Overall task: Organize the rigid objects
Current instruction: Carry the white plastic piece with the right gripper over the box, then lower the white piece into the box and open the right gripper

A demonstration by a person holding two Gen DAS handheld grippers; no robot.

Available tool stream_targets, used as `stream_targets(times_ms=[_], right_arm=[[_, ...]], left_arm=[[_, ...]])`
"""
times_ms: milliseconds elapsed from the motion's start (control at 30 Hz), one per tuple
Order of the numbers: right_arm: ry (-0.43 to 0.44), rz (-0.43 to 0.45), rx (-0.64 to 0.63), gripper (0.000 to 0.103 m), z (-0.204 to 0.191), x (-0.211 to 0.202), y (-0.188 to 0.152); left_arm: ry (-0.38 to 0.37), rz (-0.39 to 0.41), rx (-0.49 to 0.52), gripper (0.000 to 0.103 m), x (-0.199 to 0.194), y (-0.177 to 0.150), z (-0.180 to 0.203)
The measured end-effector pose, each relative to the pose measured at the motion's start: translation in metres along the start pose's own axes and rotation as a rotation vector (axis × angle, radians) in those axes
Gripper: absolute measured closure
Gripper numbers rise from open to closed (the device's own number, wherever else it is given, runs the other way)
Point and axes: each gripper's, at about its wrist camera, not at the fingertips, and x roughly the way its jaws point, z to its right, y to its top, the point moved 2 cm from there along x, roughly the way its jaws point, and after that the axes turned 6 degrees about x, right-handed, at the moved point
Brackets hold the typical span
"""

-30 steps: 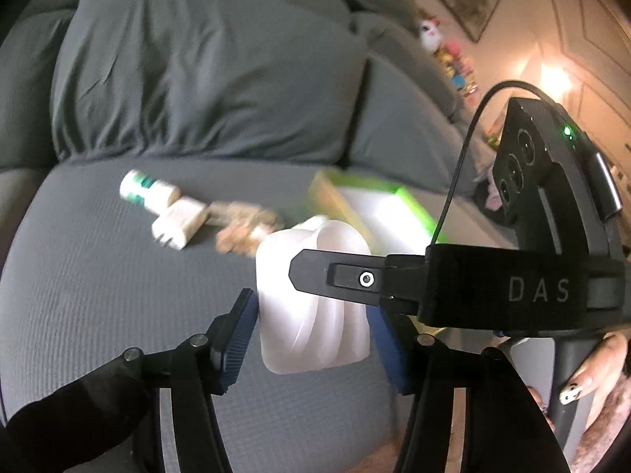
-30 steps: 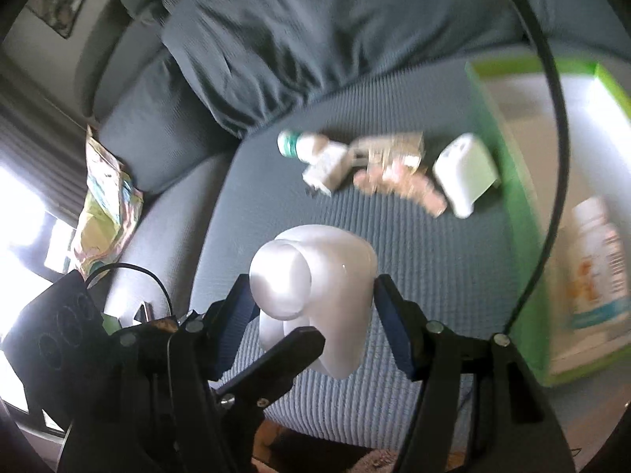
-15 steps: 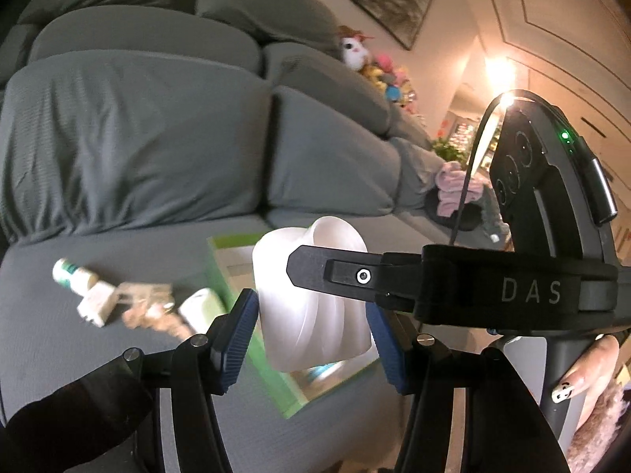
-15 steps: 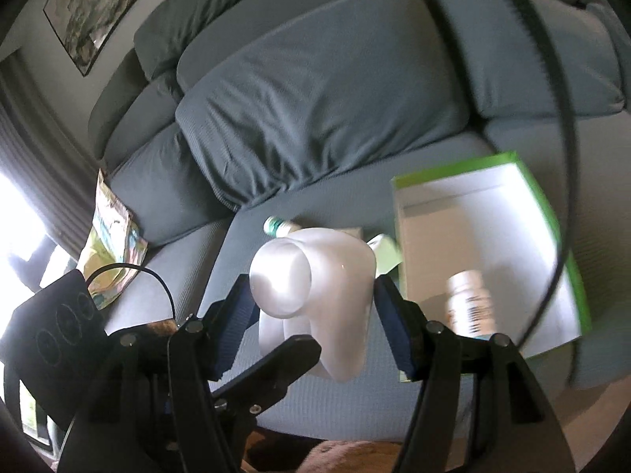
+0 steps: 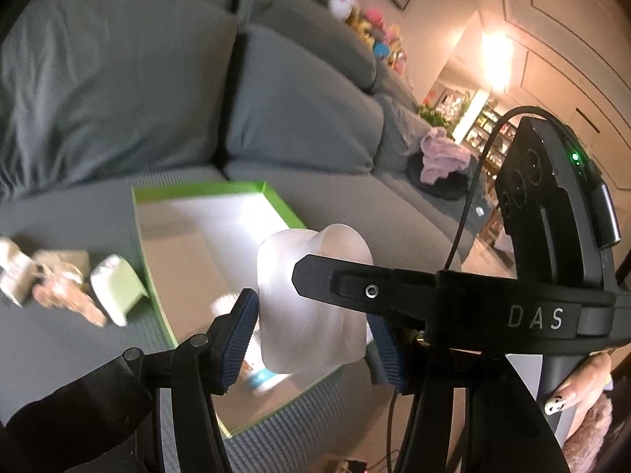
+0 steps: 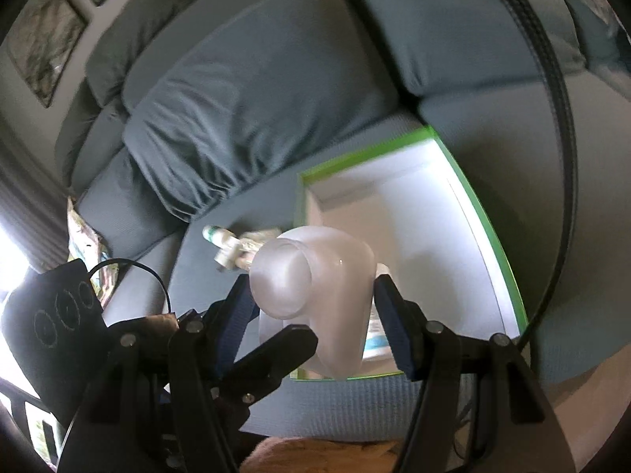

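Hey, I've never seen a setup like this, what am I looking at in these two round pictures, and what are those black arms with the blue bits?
Those are two handheld grabbing tools, one in each of a person's hands; no robot is involved. Each tool carries a fisheye camera looking along its two fingers, hence the round, bent view. One picture comes from the left tool, the other from the right tool. The blue bits are finger pads. Both tools appear to grip the same translucent white plastic piece, held above a green-edged box on a grey sofa. A white bottle lies in the box, partly hidden. Beside the box lie a few small items, too blurred to name. Part of a hand with painted nails shows at the right.
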Motion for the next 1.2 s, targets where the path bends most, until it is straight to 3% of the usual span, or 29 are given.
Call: stream_targets(times_ms=[300, 667, 767, 933, 1033, 1200], right_arm=[[-0.043, -0.035, 0.055, 0.041, 0.041, 0.019, 0.0], [-0.11, -0.04, 0.082, 0.041, 0.065, 0.028, -0.005], [-0.108, -0.043, 0.1, 0.04, 0.066, 0.029, -0.006], [-0.174, -0.03, 0.084, 0.039, 0.06, 0.022, -0.009], [-0.203, 0.002, 0.06, 0.038, 0.049, 0.01, -0.01], [-0.215, 0.042, 0.012, 0.038, 0.019, -0.002, -0.015]], left_arm=[[-0.033, -0.08, -0.018, 0.046, 0.048, -0.009, 0.0], [-0.044, -0.132, -0.038, 0.046, 0.072, -0.018, 0.002], [-0.049, -0.135, -0.026, 0.046, 0.068, -0.019, 0.003], [-0.055, -0.129, -0.022, 0.045, 0.049, -0.018, 0.002], [-0.025, -0.108, -0.018, 0.045, 0.031, -0.016, -0.004], [0.047, -0.063, -0.02, 0.033, -0.013, -0.016, -0.029]])
